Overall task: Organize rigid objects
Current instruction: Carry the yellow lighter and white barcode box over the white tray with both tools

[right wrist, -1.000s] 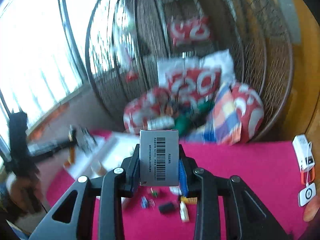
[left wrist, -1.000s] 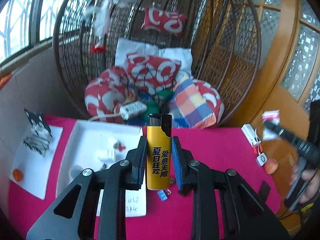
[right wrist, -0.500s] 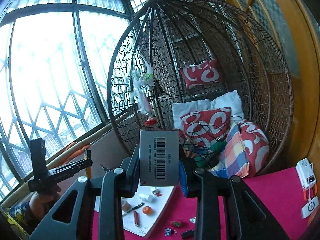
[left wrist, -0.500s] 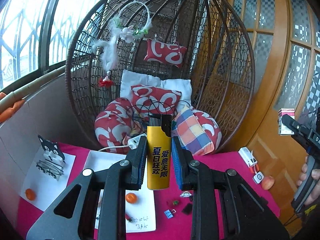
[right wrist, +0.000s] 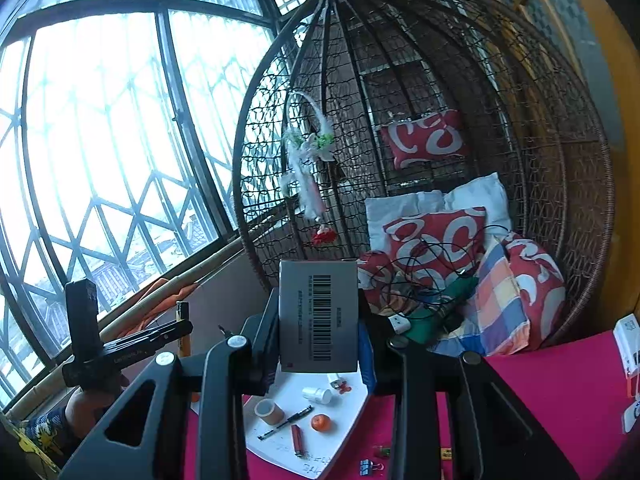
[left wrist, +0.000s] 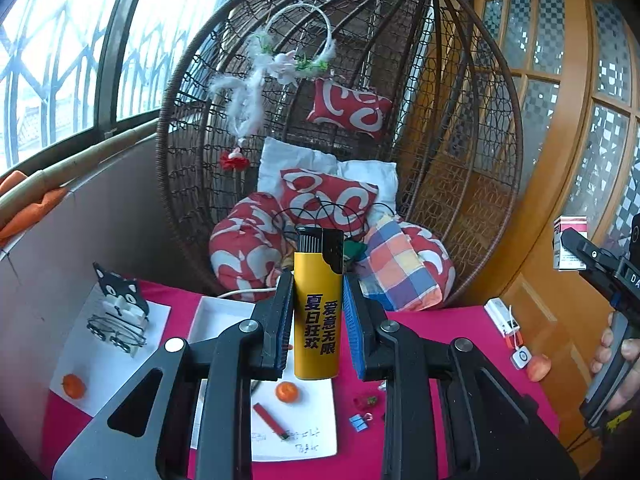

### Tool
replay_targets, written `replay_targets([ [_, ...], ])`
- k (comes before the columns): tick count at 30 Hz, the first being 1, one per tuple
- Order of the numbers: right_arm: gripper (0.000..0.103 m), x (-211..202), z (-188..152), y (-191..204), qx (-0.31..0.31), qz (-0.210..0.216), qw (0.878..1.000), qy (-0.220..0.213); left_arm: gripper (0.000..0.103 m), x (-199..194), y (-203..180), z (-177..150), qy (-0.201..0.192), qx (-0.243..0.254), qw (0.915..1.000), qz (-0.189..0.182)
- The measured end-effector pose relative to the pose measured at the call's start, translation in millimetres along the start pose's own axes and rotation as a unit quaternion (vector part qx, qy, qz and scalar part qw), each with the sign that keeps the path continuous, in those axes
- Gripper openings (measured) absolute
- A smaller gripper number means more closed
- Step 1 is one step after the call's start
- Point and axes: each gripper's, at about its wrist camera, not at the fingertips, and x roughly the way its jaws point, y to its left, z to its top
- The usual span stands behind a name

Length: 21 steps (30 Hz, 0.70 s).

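Left hand-held gripper [left wrist: 318,320] clamps yellow lighter [left wrist: 318,308] upright; right hand-held gripper [right wrist: 319,332] clamps grey barcoded box [right wrist: 318,316], both above pink desk [left wrist: 440,328].

A: Small round orange fruits by the shallow white tray [left wrist: 208,312]?
B: 2: one [left wrist: 287,392] on its paper, one [left wrist: 73,385] left of it.
A: Red-and-white patterned cushions in the brown wicker egg chair [left wrist: 460,128], behind tray?
B: 4 visible, approx. Plus 1 checked cushion [left wrist: 400,264].

Daylight floods from the window [right wrist: 100,140] left of the tools, glaring white there, while fisheye bending curves edges and corners darken.
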Motion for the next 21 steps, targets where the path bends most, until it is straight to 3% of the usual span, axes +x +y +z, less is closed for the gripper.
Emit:
replay_targets([
  [21,0.031,66,-23,51,0.010,0.031,0.999,0.032,0.023,-2,70,-1,0.026,0.003,0.9996,0.011],
])
